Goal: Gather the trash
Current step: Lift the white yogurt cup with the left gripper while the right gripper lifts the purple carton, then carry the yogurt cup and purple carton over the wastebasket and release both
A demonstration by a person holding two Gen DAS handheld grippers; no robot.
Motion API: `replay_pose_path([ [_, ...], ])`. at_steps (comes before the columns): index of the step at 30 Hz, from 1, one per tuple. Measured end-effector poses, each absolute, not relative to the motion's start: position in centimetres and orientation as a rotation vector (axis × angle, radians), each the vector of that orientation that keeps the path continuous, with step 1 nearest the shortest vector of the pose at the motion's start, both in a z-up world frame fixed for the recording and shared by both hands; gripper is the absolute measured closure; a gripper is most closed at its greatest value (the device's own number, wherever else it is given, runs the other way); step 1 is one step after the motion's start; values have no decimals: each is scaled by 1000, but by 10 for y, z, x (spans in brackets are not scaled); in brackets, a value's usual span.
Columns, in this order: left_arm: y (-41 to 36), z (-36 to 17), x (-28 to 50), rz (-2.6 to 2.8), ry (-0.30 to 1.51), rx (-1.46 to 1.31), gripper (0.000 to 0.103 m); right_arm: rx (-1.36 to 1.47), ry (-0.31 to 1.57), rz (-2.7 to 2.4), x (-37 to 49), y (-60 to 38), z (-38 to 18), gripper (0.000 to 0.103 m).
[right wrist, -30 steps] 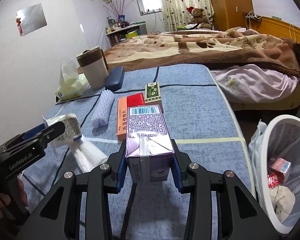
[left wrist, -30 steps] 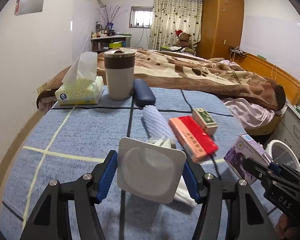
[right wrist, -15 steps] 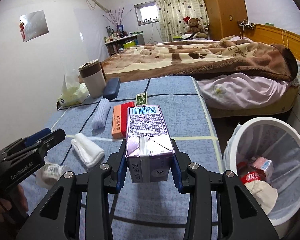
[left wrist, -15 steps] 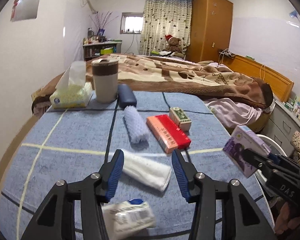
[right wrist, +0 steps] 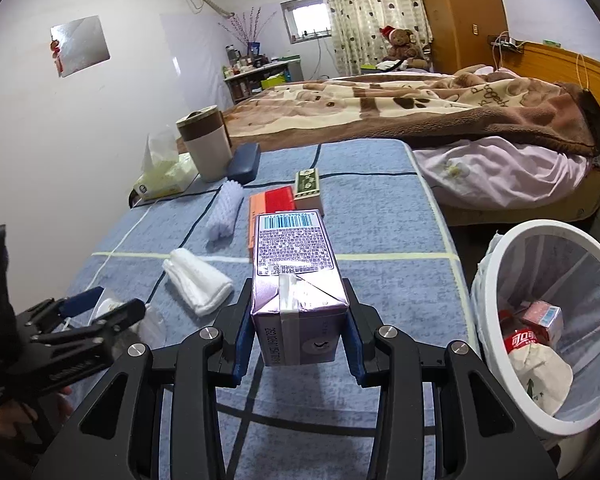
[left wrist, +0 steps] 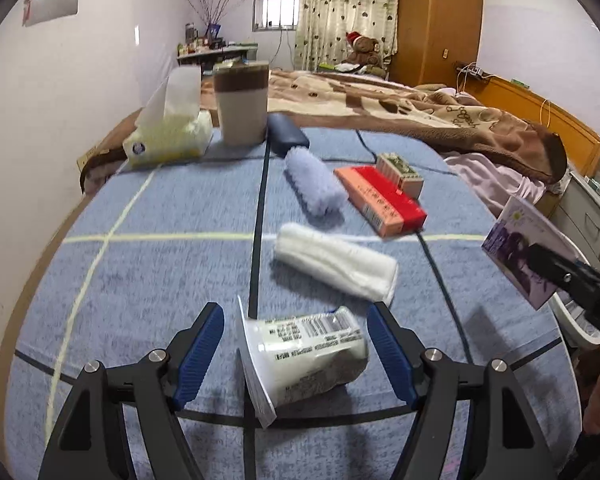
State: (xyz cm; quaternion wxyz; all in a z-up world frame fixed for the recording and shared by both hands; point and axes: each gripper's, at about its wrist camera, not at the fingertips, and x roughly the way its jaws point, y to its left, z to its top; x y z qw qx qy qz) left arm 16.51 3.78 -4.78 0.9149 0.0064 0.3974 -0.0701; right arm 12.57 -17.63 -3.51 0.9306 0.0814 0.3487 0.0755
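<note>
Right now the left tongs point(left wrist: 296, 344) stand wide, their blue pads on either side of a crumpled white yogurt cup point(left wrist: 308, 354) that lies on its side on the blue-covered bench point(left wrist: 160, 272). The jaws have just been opening, and neither pad presses on the cup; there is a clear gap at each side. The cup's peeled lid sticks out toward the camera, and a barcode shows on its wall.

The right tongs point(right wrist: 296, 336) are closed narrowly on a purple drink carton point(right wrist: 294, 276), which they hold above the bench's near right part, the barcode face turned up and the folded, taped end toward the camera. From the left wrist view the same carton point(left wrist: 520, 252) shows at the right edge, gripped in black fingers beyond the bench's side.

Just beyond the cup lies a rolled white towel point(left wrist: 336, 262), and farther on a rolled pale blue towel point(left wrist: 314, 186). Beside that sits an orange and red box point(left wrist: 380, 200), with a small green-topped box point(left wrist: 400, 168) touching its far side. At the far end stand a tissue pack point(left wrist: 168, 136), a beige and brown container point(left wrist: 242, 104) and a dark blue case point(left wrist: 286, 136).

A white mesh bin point(right wrist: 548, 320) stands on the floor just off the bench's right edge, near the held carton. Inside it lie a red-labelled bottle point(right wrist: 520, 340), a small pink carton point(right wrist: 542, 316) and some pale crumpled wrapping. Behind the bench a bed carries a brown paw-print blanket point(right wrist: 420, 108).
</note>
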Motion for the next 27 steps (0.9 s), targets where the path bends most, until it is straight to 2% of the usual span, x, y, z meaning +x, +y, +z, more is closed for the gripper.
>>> replay_pose_path([
  [13,52,-70,166,-134,863,-69,31,172,734,159,123,-175,-39,64],
  [27,20,-34,145,-190,764,-16,33,183,694,127,109,-190,-29,64],
])
